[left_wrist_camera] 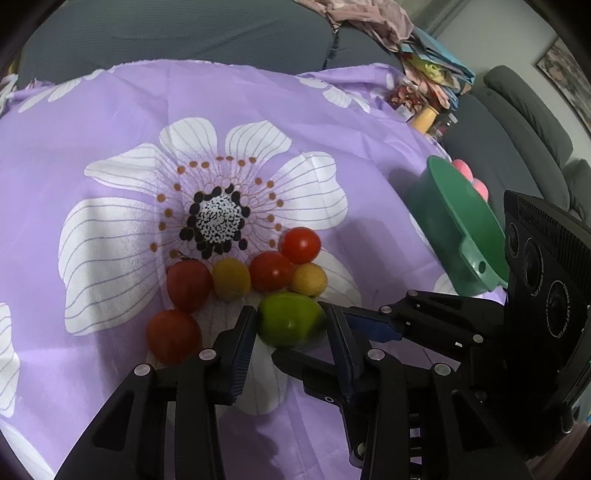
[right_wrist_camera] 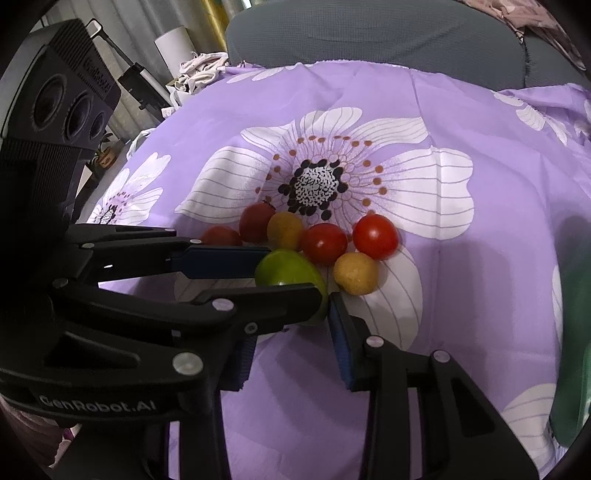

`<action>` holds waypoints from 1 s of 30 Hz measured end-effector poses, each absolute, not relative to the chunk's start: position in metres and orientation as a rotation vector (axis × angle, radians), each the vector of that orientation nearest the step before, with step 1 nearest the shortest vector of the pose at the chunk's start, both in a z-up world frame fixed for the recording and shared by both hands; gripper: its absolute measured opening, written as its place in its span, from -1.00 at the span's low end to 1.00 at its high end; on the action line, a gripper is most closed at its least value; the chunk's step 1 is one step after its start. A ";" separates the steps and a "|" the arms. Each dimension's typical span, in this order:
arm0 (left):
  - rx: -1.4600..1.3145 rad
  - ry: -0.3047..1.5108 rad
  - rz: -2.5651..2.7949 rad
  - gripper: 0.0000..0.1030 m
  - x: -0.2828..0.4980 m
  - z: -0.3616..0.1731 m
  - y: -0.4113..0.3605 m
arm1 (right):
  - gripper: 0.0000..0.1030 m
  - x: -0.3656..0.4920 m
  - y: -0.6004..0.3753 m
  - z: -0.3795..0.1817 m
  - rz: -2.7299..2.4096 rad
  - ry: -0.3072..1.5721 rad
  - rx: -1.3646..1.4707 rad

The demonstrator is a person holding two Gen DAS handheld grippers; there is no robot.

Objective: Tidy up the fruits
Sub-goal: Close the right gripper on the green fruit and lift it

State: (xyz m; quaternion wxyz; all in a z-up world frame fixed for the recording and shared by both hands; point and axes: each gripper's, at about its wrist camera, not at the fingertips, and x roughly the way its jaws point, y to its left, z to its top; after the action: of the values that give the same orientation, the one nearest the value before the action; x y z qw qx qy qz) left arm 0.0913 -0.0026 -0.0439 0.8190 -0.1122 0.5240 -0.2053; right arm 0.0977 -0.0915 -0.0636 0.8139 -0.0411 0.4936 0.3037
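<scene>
A green lime (left_wrist_camera: 290, 319) lies on the purple flowered cloth (left_wrist_camera: 110, 129) among several red fruits (left_wrist_camera: 300, 244) and two yellow ones (left_wrist_camera: 231, 278). My left gripper (left_wrist_camera: 291, 325) has its jaws on both sides of the lime, touching it. The lime (right_wrist_camera: 286, 269) also shows in the right wrist view between the left gripper's fingers (right_wrist_camera: 225, 260). My right gripper (right_wrist_camera: 290, 347) is open and empty just behind the lime, partly hidden by the left one. In the left wrist view the right gripper's fingers (left_wrist_camera: 373, 325) reach in from the right.
A green bowl (left_wrist_camera: 458, 225) with a handle stands at the right edge of the cloth, pink fruits (left_wrist_camera: 472, 177) behind it. It shows as a green blur in the right wrist view (right_wrist_camera: 574, 332). A grey sofa (left_wrist_camera: 184, 33) lies beyond the cloth.
</scene>
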 end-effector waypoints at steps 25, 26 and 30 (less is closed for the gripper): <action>-0.091 1.003 -0.494 -0.24 0.063 0.015 -0.061 | -0.28 0.046 -0.139 -0.009 0.586 0.888 -0.045; -0.085 0.998 -0.496 -0.24 0.061 0.017 -0.062 | -0.28 0.045 -0.141 -0.007 0.583 0.881 -0.042; -0.060 0.983 -0.505 -0.24 0.060 0.025 -0.072 | -0.28 0.042 -0.150 -0.001 0.573 0.858 -0.030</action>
State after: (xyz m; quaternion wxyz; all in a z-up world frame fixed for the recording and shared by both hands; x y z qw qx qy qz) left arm 0.0597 -0.0722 0.0246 0.8507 -0.0285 0.4670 -0.2398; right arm 0.0417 -0.1497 -0.0008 0.8697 -0.0142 0.4104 0.2738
